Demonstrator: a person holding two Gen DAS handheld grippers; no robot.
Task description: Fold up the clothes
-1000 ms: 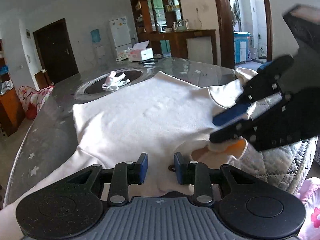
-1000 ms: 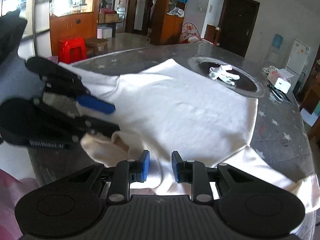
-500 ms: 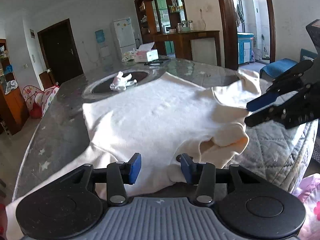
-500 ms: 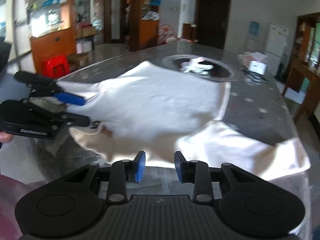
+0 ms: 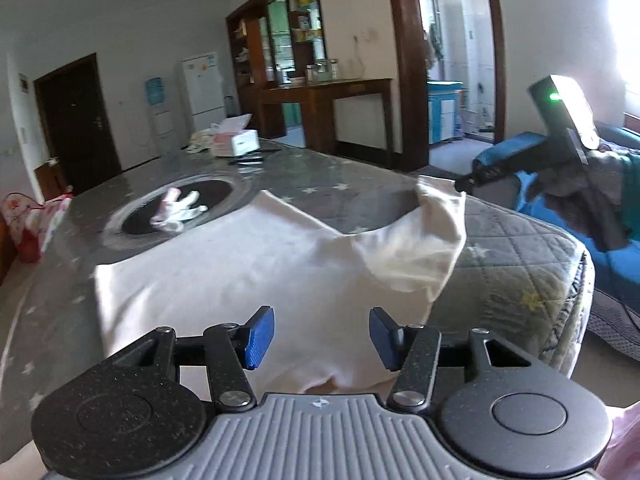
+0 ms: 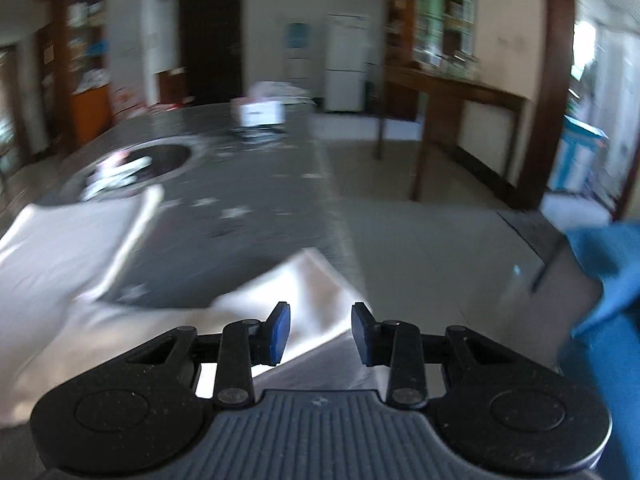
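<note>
A white long-sleeved top (image 5: 248,276) lies spread flat on the grey star-patterned table (image 5: 352,184). Its right sleeve (image 5: 424,240) is bunched up near the table's right end. My left gripper (image 5: 322,336) is open and empty, low over the near edge of the top. My right gripper (image 6: 320,334) is open and empty, just above the end of a sleeve (image 6: 292,296) by the table's right edge; that view is blurred. The top's body shows at the left there (image 6: 64,248). The right gripper's body shows at the far right of the left wrist view (image 5: 560,136).
A white glove (image 5: 176,212) lies on the dark round inset (image 5: 216,196) in the table's middle. A tissue box (image 5: 236,142) stands at the far end. A quilted grey pad (image 5: 516,264) covers the table's right end. A blue seat (image 5: 532,176) stands beyond it.
Both grippers have opened wider. The right gripper has swung away to the right, off the collar area to the sleeve end. The left gripper has shifted over the top's near edge.
</note>
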